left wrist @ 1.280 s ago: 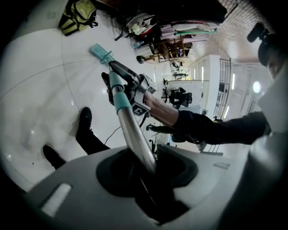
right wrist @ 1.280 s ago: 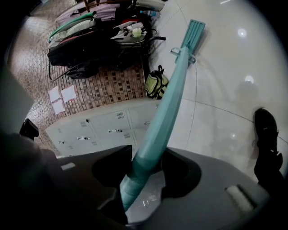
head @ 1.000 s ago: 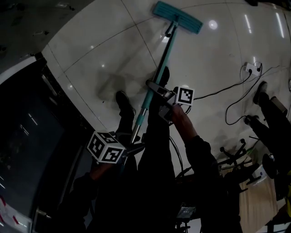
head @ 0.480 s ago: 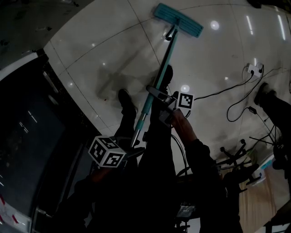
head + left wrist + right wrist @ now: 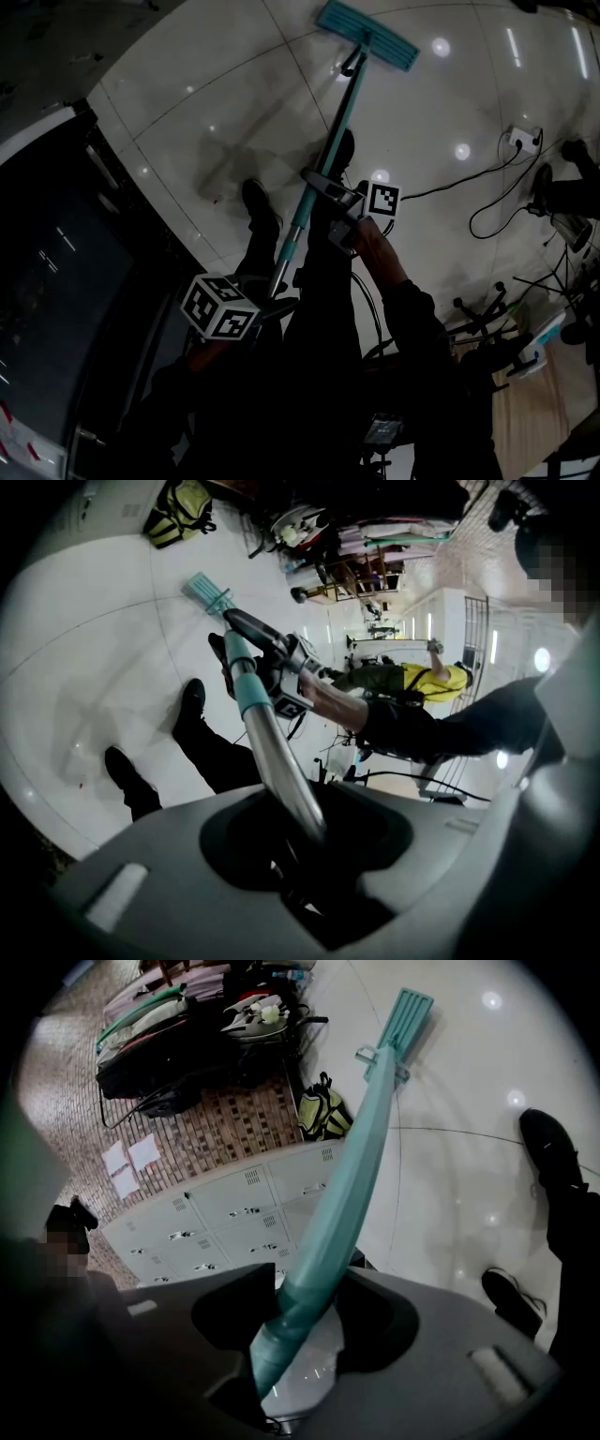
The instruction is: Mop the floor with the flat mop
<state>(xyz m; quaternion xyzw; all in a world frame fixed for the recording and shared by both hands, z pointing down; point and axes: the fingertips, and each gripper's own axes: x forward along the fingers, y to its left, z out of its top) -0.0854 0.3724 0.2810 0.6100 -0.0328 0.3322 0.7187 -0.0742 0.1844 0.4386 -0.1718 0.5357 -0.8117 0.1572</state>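
Note:
A flat mop with a teal head [image 5: 367, 35] lies flat on the white tiled floor [image 5: 225, 103] at the top of the head view. Its pole [image 5: 322, 159] runs down toward me, teal above and silver lower down. My right gripper [image 5: 330, 199] is shut on the teal part of the pole [image 5: 330, 1222] about halfway along. My left gripper [image 5: 272, 305] is shut on the silver lower end [image 5: 281, 771]. The mop head [image 5: 405, 1014] shows far off in the right gripper view, and as a small teal shape [image 5: 206, 592] in the left gripper view.
My two dark shoes [image 5: 259, 208] stand on the floor beside the pole. A faint dark smudge [image 5: 230, 164] marks the tiles left of it. Cables and a power strip [image 5: 521, 141] lie at the right, with chair bases [image 5: 483, 314]. Grey lockers [image 5: 216, 1213] and bags [image 5: 323, 1110] line a wall.
The mop head has slid slightly up and away on the floor. Both grippers keep their hold on the pole and have barely shifted.

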